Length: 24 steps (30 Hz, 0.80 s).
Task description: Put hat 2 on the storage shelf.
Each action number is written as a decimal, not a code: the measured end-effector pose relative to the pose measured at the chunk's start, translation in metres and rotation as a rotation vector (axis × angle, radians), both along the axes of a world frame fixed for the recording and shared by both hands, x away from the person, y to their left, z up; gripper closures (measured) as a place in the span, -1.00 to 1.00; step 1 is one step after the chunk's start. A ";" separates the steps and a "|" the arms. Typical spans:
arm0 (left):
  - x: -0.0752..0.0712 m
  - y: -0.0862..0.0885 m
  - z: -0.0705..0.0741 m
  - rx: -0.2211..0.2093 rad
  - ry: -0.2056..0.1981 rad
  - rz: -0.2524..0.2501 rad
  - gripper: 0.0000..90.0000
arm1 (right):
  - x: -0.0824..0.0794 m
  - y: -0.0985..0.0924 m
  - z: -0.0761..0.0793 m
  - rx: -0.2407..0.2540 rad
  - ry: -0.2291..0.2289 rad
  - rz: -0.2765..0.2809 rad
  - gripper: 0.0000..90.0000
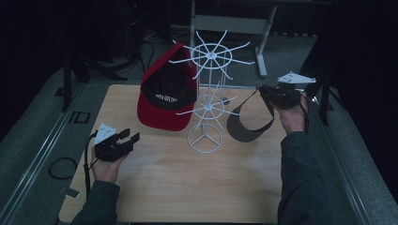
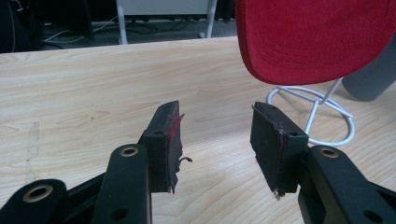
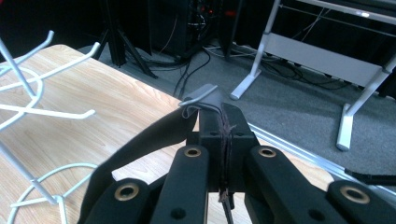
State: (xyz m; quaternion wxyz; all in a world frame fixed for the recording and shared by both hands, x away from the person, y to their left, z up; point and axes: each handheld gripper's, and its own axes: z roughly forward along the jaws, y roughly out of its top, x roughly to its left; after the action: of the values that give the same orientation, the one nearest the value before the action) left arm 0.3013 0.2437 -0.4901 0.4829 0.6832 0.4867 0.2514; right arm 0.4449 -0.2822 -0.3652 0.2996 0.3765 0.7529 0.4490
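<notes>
We see right gripper (image 1: pixel 265 89) clamped on strap of dark grey fabric visor (image 1: pixel 245 127), beside white wire rack (image 1: pixel 207 101). Left gripper (image 1: pixel 130 137) half open, empty, over wooden surface (image 1: pixel 187 187).

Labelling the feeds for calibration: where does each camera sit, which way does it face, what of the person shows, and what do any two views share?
High view: above the person's side, looking forward and down on the table; shows both forearms, left gripper, right gripper.
Left gripper view: rides the left gripper, low, looking along its open jaws across the tabletop at the red cap.
Right gripper view: rides the right gripper, looking past its jaws, shut on the visor strap, toward the floor.
Shared: all three show the white wire rack.
</notes>
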 end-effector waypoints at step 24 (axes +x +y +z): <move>-0.001 0.001 -0.001 -0.004 0.000 0.004 0.19 | -0.013 0.004 0.014 0.008 -0.038 0.049 0.98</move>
State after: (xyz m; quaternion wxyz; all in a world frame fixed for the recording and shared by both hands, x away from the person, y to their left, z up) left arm 0.3004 0.2451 -0.4907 0.4840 0.6811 0.4885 0.2513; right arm 0.4319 -0.2784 -0.3512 0.3011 0.3506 0.7543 0.4663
